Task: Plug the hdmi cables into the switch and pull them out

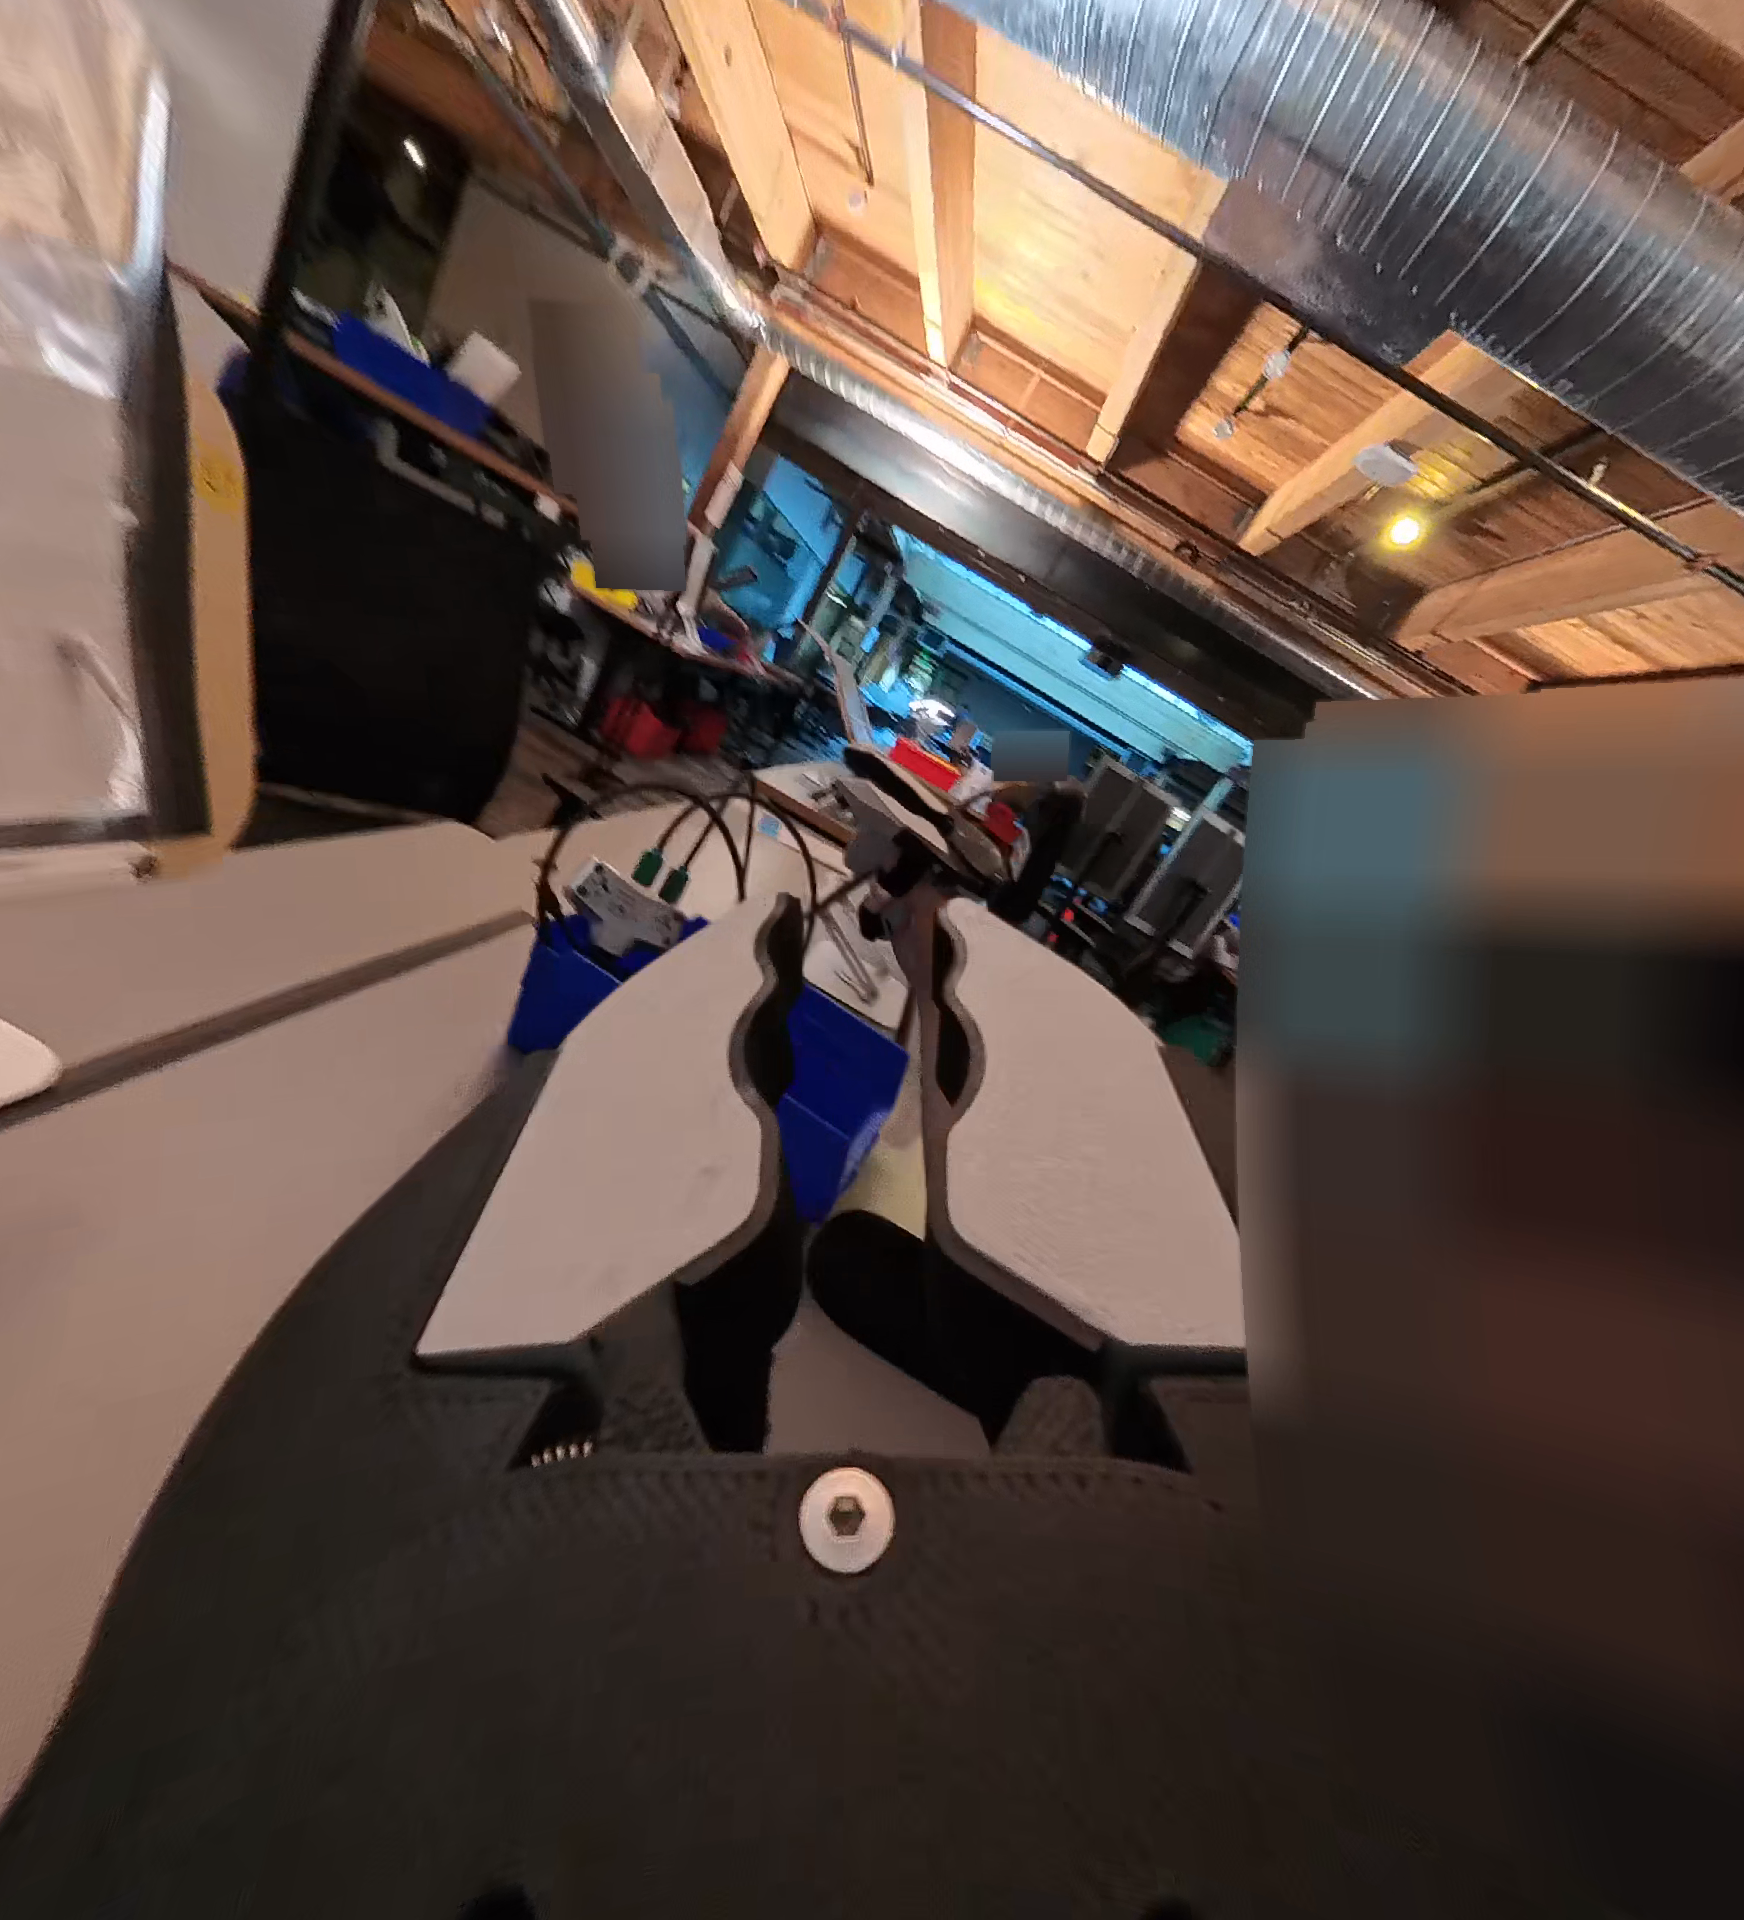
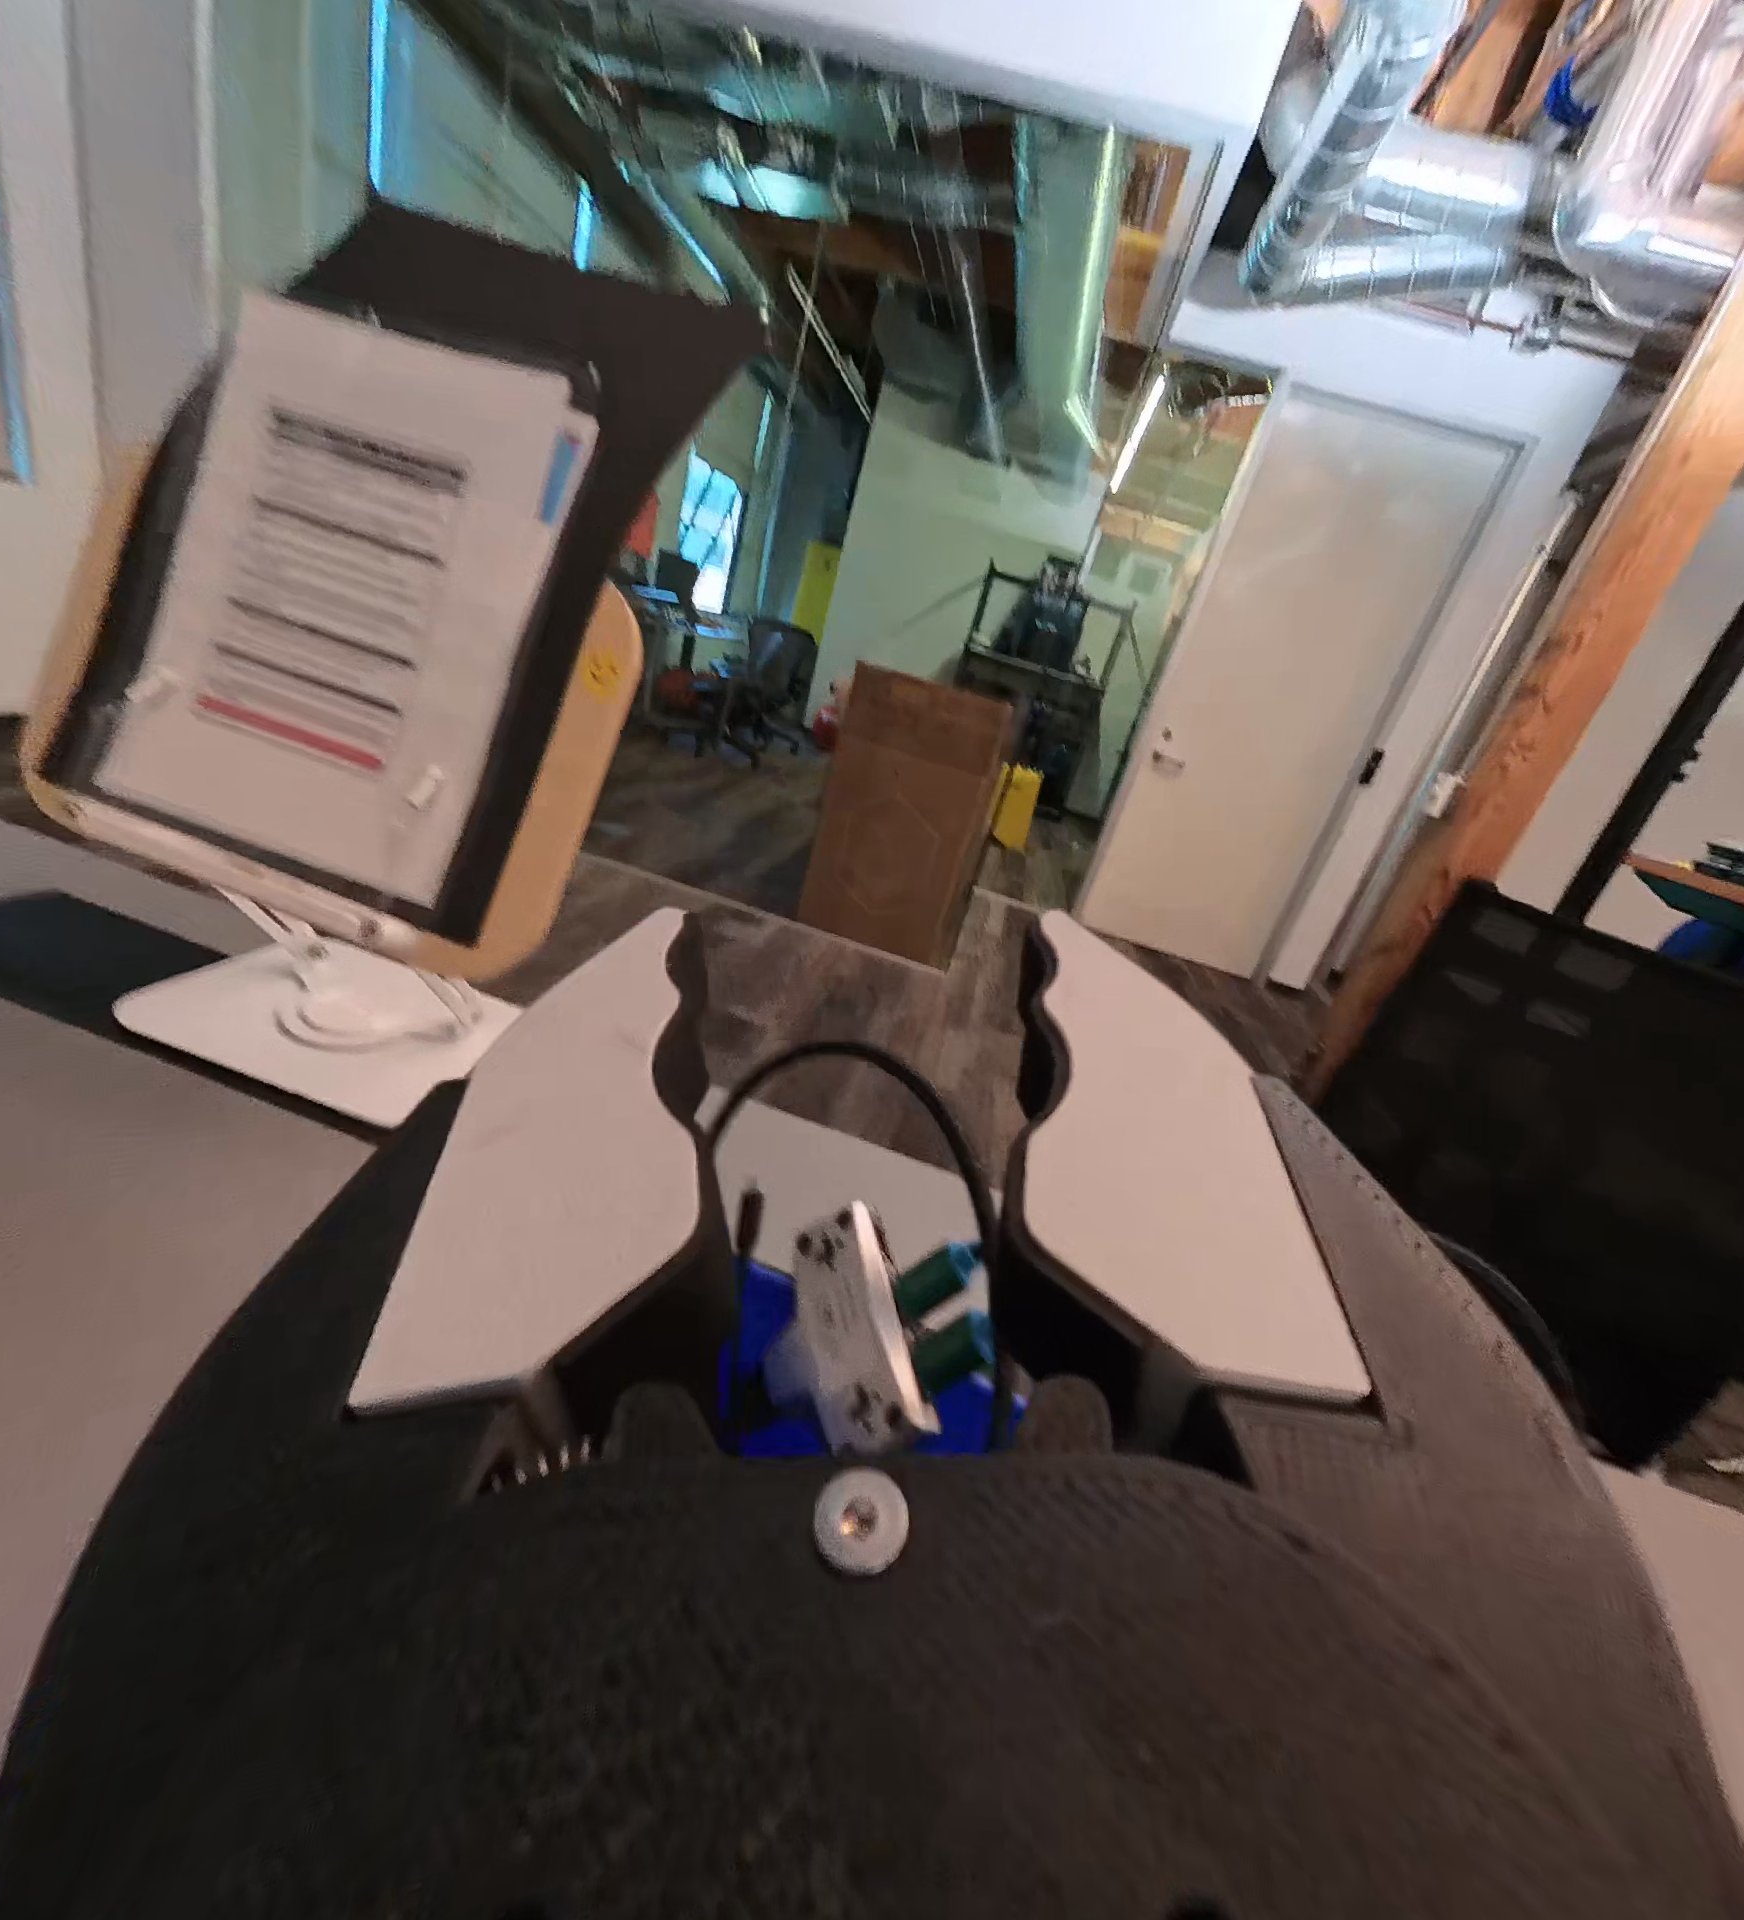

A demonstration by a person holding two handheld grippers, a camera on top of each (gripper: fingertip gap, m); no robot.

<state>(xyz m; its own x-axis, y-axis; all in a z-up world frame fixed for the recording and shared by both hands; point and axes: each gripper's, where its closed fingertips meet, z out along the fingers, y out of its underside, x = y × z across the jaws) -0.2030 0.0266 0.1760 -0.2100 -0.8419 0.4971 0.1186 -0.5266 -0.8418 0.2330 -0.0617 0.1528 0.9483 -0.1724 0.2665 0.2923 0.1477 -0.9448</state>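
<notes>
A small white switch (image 1: 619,904) stands tilted in a blue bin (image 1: 577,987) on the white table, with two green-ended HDMI plugs (image 1: 662,875) in it and black cables (image 1: 733,821) looping above. My left gripper (image 1: 863,925) is low over the table just short of the bin, its jaws a little apart and empty. In the right wrist view the switch (image 2: 847,1320), the green plugs (image 2: 935,1294) and a cable loop (image 2: 847,1060) sit low between the fingers, in the blue bin (image 2: 754,1340). My right gripper (image 2: 857,945) is wide open and empty, its tips beyond the switch.
A screen on a white stand (image 2: 328,623) stands at the table's left, seen too in the left wrist view (image 1: 37,520). A black mesh chair (image 2: 1574,1091) is to the right. A cardboard box (image 2: 899,810) stands on the floor beyond the table edge. The grippers' ends are close to 45 cm from one another.
</notes>
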